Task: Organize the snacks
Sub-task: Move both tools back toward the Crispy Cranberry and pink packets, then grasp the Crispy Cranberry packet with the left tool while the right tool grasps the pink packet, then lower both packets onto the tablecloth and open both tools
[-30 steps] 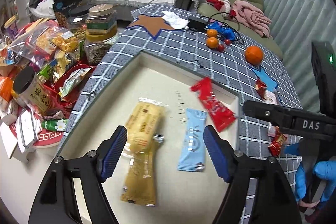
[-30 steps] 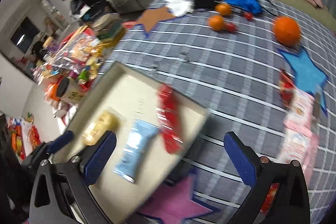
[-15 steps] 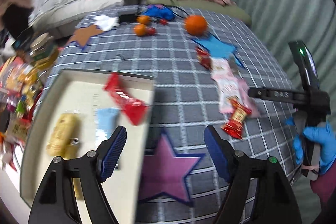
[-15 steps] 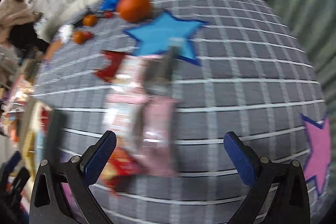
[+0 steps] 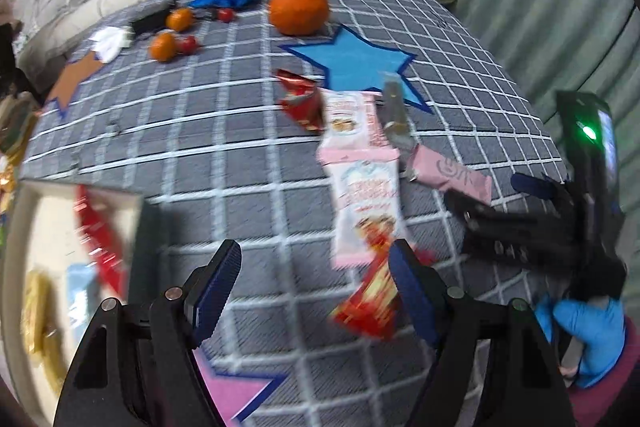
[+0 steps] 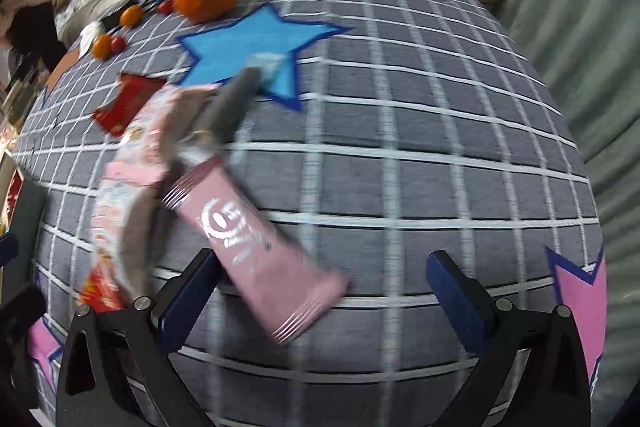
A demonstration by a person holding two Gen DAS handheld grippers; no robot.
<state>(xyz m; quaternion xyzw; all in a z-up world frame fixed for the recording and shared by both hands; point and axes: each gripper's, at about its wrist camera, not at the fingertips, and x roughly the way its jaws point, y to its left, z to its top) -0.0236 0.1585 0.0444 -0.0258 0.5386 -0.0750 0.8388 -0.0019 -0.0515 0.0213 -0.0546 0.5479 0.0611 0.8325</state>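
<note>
A loose pile of snack packets lies on the checked tablecloth: a pink bar, pink-and-white packets, a grey packet, a red packet and a red-and-yellow one. My right gripper hangs open over the pink bar, whose lower end lies between the fingers, close to the left one and not pinched. My left gripper is open and holds nothing, with its right finger over the red-and-yellow packet. The beige tray at the far left holds red, light-blue and yellow packets.
A large orange, small oranges and a blue cloth lie at the back of the table. Blue and pink felt stars lie flat on the cloth. A gloved hand holds the right gripper. Sofa behind, curtain at the right.
Both grippers swung from over the tray to the right, to the snack pile. The tray slid to the left edge of the left view. Both stayed open.
</note>
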